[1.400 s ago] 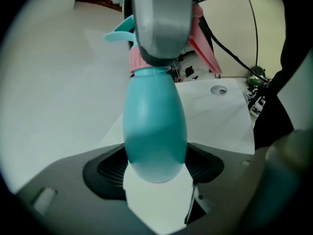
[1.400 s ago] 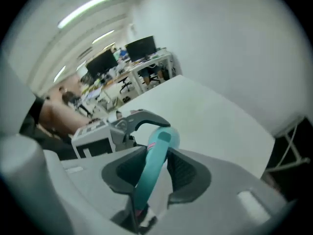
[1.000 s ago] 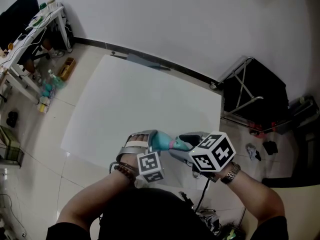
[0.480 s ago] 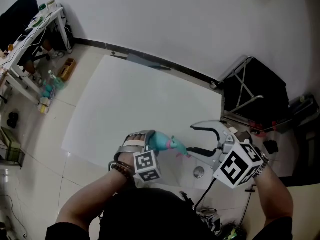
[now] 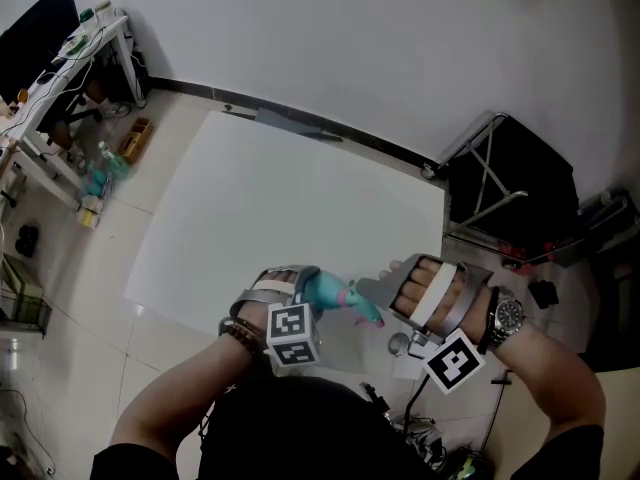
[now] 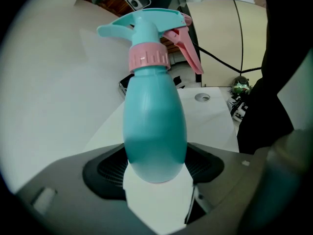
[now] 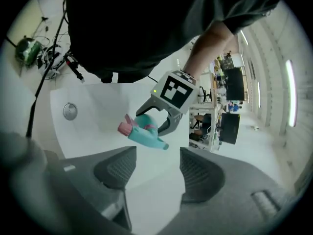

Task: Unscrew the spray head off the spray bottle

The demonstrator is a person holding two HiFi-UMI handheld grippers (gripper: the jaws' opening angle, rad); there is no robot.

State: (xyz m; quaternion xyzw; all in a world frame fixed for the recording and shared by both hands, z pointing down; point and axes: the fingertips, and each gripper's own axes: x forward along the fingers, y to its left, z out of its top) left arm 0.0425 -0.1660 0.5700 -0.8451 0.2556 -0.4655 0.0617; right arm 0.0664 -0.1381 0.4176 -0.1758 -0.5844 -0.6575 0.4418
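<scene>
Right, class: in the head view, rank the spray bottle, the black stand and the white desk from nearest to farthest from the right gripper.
1. spray bottle, just left of the right gripper.
2. black stand, on the floor, up and to the right.
3. white desk, far upper left corner.
</scene>
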